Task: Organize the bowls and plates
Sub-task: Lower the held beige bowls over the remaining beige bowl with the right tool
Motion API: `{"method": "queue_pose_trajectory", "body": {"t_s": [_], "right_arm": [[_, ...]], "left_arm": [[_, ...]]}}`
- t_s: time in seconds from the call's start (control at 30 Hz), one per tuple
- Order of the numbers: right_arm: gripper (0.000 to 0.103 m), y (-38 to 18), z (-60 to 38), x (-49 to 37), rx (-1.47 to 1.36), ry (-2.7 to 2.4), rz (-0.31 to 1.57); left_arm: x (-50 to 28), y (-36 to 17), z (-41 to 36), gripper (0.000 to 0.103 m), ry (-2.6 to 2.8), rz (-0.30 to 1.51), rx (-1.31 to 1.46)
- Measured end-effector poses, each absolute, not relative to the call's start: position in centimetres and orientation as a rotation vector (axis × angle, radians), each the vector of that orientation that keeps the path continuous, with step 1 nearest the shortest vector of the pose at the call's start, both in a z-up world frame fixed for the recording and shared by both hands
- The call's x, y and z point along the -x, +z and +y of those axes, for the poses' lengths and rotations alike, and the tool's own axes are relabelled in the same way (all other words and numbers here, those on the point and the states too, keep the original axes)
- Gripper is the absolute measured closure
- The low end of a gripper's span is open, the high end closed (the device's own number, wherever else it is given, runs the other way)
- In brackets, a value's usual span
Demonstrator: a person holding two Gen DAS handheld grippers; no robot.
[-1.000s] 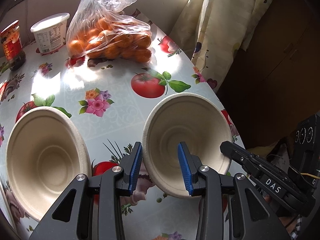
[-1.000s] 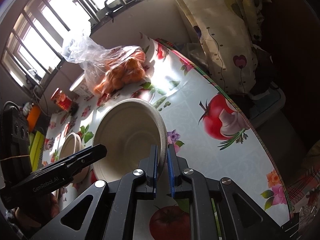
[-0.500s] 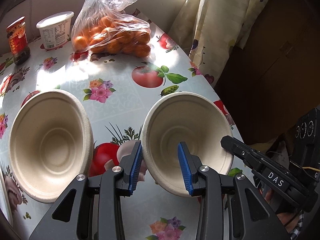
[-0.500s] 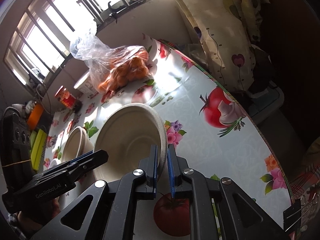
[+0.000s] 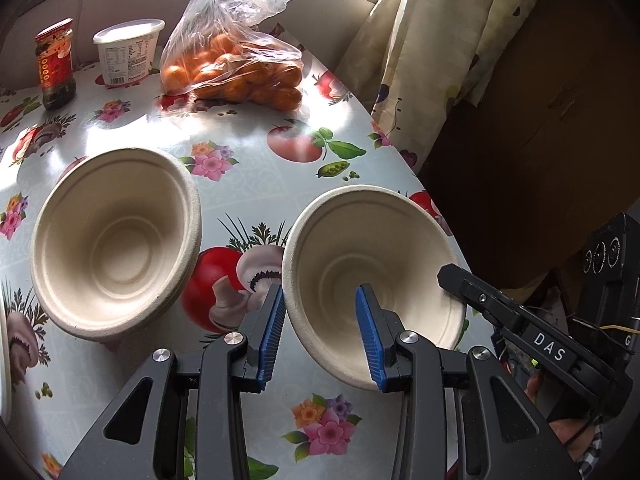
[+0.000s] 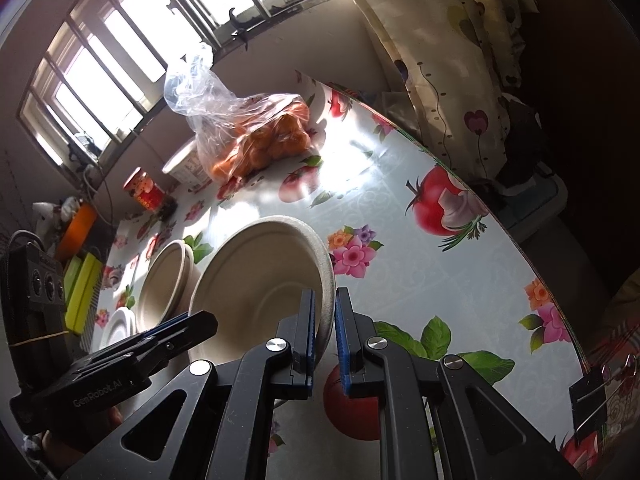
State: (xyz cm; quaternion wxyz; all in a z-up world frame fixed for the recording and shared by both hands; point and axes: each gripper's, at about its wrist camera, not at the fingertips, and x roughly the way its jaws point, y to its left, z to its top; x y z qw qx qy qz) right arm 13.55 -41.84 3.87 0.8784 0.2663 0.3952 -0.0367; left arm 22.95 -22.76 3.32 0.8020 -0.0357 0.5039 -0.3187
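A round table (image 5: 256, 184) under a glossy cloth printed with tomatoes, mushrooms and flowers carries everything. On it sit a paper bowl (image 5: 116, 240), a bag of oranges (image 5: 236, 68), a white tub (image 5: 128, 54) and a red-labelled jar (image 5: 55, 66), the last three near the far edge.

left gripper (image 5: 320, 332): black, silver screws | fingers (image 5: 370, 340): blue ribbed | right gripper (image 6: 325, 336): same

Left wrist view looks steeply down past its own claw (image 5: 320, 334), close over the table (image 5: 248, 152). Right wrist view tilts higher, catching the window (image 6: 132, 40) beyond its claw (image 6: 325, 330). Both share the held bowl (image 5: 372, 256) (image 6: 260, 276) and bag of oranges (image 5: 236, 68) (image 6: 260, 140) ahead.
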Motion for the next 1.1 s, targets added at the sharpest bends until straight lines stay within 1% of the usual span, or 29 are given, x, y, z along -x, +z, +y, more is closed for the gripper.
{"method": "queue_pose_trajectory", "body": {"t_s": [0.5,1.1], "right_arm": [[0.091,6.0,-38.1,-12.6,-0.507,-0.008,0.793],[0.091,7.7,-34.6,-13.3,-0.467,0.067,0.772]], "left_arm": [[-20.8,4.8,-18.5,0.065,-0.638,1.036,0.127],[-20.1,6.7,-14.7,0.065,-0.568,0.969,0.147]]}}
